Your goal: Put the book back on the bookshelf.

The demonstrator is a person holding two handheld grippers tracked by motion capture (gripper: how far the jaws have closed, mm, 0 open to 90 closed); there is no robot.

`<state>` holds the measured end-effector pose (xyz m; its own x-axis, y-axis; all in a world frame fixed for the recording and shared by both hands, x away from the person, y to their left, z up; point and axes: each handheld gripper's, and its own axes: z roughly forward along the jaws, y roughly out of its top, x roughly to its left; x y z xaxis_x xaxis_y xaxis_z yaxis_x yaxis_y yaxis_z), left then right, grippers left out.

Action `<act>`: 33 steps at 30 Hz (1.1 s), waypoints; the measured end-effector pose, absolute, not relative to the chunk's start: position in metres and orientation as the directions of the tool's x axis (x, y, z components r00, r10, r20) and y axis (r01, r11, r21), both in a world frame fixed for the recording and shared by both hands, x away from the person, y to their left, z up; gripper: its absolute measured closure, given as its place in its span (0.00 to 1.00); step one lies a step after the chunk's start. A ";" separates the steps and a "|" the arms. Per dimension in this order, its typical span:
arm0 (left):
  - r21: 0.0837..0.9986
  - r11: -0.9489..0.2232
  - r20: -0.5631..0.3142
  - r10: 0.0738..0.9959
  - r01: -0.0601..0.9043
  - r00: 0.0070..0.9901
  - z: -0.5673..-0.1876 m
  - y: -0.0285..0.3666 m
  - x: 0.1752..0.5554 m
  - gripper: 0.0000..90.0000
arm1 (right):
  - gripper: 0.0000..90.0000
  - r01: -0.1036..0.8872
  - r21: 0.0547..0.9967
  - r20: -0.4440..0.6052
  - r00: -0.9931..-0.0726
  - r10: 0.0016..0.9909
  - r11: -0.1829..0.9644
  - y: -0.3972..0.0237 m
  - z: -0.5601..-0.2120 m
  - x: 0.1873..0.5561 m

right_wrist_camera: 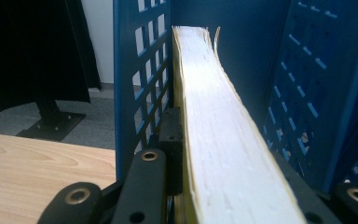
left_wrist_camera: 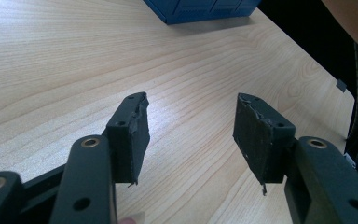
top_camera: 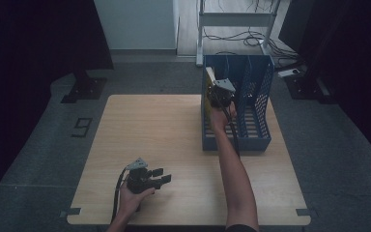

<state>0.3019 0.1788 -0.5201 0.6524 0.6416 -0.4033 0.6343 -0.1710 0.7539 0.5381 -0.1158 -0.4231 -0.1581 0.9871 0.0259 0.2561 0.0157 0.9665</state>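
Note:
A thick book (top_camera: 206, 99) with a yellow cover and white page edges (right_wrist_camera: 205, 84) stands upright in the leftmost slot of a blue perforated file rack (top_camera: 258, 96) at the table's back right. My right gripper (top_camera: 221, 95) is shut on the book's near edge, one jaw on each cover (right_wrist_camera: 223, 154), close to the rack's left wall (right_wrist_camera: 140, 70). My left gripper (top_camera: 163, 175) rests low over the table's front left, open, with nothing between its pads (left_wrist_camera: 191, 126). The rack's base (left_wrist_camera: 205, 9) lies far ahead of it.
The wooden table (top_camera: 149, 130) is bare from its middle to the left edge. Beyond its far edge, on the floor, are a white metal frame (top_camera: 236, 19) with loose cables and a dark stand base (top_camera: 84, 89). The right forearm (top_camera: 234, 169) crosses the table's front right.

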 end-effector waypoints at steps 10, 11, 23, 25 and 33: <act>0.753 -0.178 -0.399 0.641 0.633 0.656 -0.521 0.177 0.301 0.50 | 0.83 0.242 0.970 0.024 -0.151 0.988 0.013 -0.111 -0.421 0.542; 0.753 -0.178 -0.399 0.641 0.633 0.656 -0.521 0.177 0.301 0.50 | 0.83 0.238 0.971 0.026 -0.151 0.988 0.011 -0.111 -0.421 0.543; 0.753 -0.189 -0.395 0.636 0.631 0.663 -0.521 0.174 0.300 0.50 | 0.79 0.232 0.973 0.039 -0.169 0.985 0.001 -0.116 -0.426 0.543; 0.751 -0.193 -0.395 0.635 0.632 0.664 -0.521 0.173 0.300 0.50 | 0.76 0.221 0.975 0.055 -0.190 0.980 -0.011 -0.118 -0.425 0.542; 0.743 -0.214 -0.390 0.632 0.635 0.670 -0.523 0.169 0.300 0.50 | 0.69 0.211 0.977 0.029 -0.213 0.977 0.017 -0.123 -0.417 0.533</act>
<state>0.2995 0.1688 -0.5233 0.6698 0.6320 -0.3898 0.6345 -0.2144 0.7426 0.5334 -0.1225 -0.4173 -0.2128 0.9767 0.0287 0.2108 0.0172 0.9774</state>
